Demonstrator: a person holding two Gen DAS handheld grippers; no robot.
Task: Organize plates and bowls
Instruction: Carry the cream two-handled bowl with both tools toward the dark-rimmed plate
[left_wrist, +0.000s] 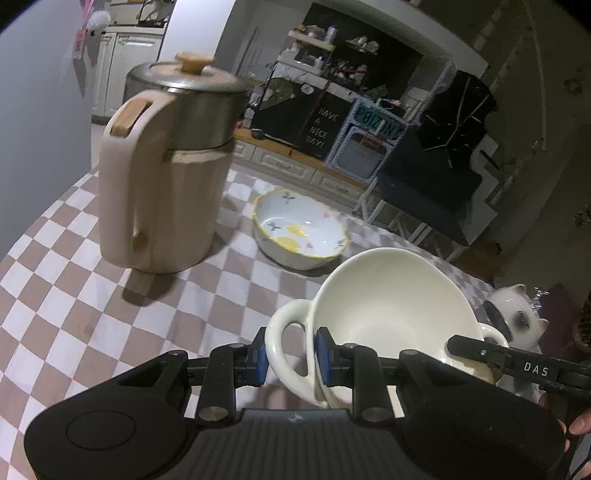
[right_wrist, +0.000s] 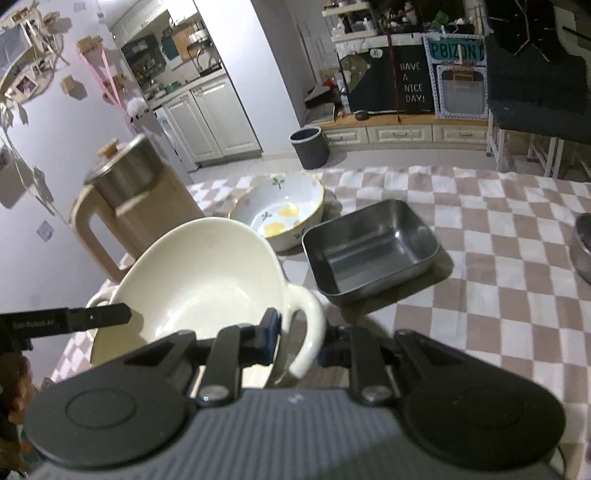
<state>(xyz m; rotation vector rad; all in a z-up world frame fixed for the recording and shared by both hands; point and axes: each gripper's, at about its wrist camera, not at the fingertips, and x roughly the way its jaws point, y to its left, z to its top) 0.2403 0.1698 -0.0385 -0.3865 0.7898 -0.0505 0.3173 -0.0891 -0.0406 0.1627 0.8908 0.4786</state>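
The cream bowl (left_wrist: 391, 306) is glossy ceramic, deep and round, with a loop handle on each side. It is held above the checked tablecloth (left_wrist: 74, 295) and tilts, so its empty inside faces the cameras. The left gripper (left_wrist: 290, 354) has its blue pads closed on one loop handle, one pad inside the loop and one against the bowl wall. The right gripper (right_wrist: 299, 339) is closed on the other handle (right_wrist: 306, 332) in the same way; its right pad is mostly hidden behind the handle.

Behind the cream bowl, a painted bowl (right_wrist: 280, 214) stands on the cloth, white with a yellow rim and small fruit and leaf pictures. Just beside it is a rectangular metal tray (right_wrist: 373, 251) with rounded corners and a dull grey shine, empty. A tall beige kettle (left_wrist: 162, 166) with a steel upper part, a wooden knob and a big handle stands on the left side of the table, near the grey wall. At the right border of the right wrist view a part of another metal dish (right_wrist: 583, 247) shows.

The cloth is soft, with brown and white squares. The far table edge runs just behind the painted bowl. The right part of the cloth is bare and gives room. A white ceramic cat (left_wrist: 517, 317) is seen beyond the cream bowl.
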